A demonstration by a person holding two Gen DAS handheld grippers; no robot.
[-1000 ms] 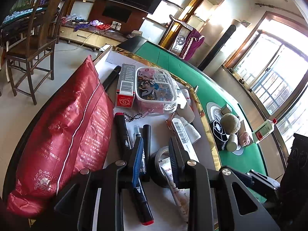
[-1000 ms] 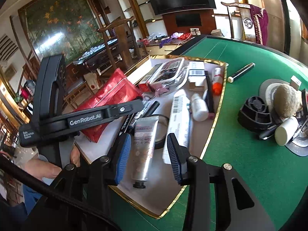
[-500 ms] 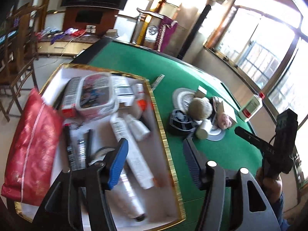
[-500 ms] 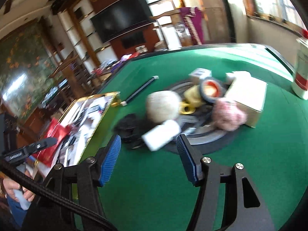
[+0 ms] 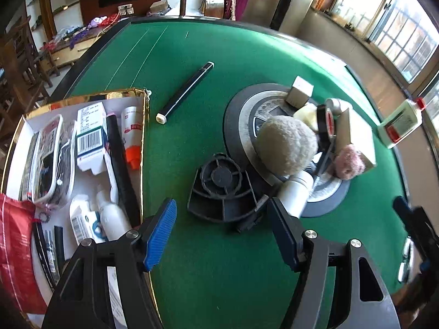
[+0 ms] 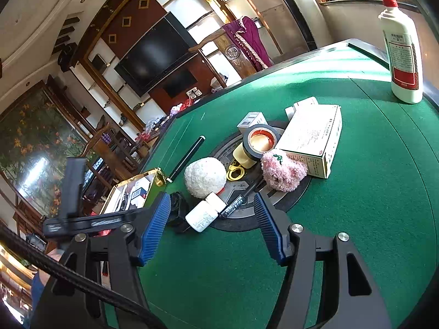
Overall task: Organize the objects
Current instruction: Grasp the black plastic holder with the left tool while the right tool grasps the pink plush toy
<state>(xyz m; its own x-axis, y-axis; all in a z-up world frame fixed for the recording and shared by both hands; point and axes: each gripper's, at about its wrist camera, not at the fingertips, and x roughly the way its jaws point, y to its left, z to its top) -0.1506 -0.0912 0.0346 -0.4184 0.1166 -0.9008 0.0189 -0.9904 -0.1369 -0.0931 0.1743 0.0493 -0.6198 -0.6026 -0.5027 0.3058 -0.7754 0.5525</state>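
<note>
My left gripper (image 5: 220,201) hangs over the green felt, pointing steeply down at a black ribbed fan part (image 5: 222,189). Its jaws are opening with nothing between the pads. My right gripper (image 6: 210,196) is also opening and empty, just short of a white pill bottle (image 6: 204,213) and a marker (image 6: 238,203). Behind them a round grey disc (image 6: 274,205) carries a white fluffy ball (image 6: 204,176), a pink fluffy toy (image 6: 282,171), a black tape roll (image 6: 260,139) and a white carton (image 6: 310,139). A gold-rimmed tray (image 5: 145,126) at the left holds several tubes, boxes and pens.
A black stick (image 5: 186,91) lies on the felt between the tray and the disc. A tall white bottle with a red cap (image 6: 403,54) stands near the table's far right edge. A red bag (image 5: 16,252) lies left of the tray. Chairs stand beyond the table.
Both grippers have swung away from the tray, across the felt to the pile on the disc. Their jaws have widened, and the marker and tube once between them stay in the tray.
</note>
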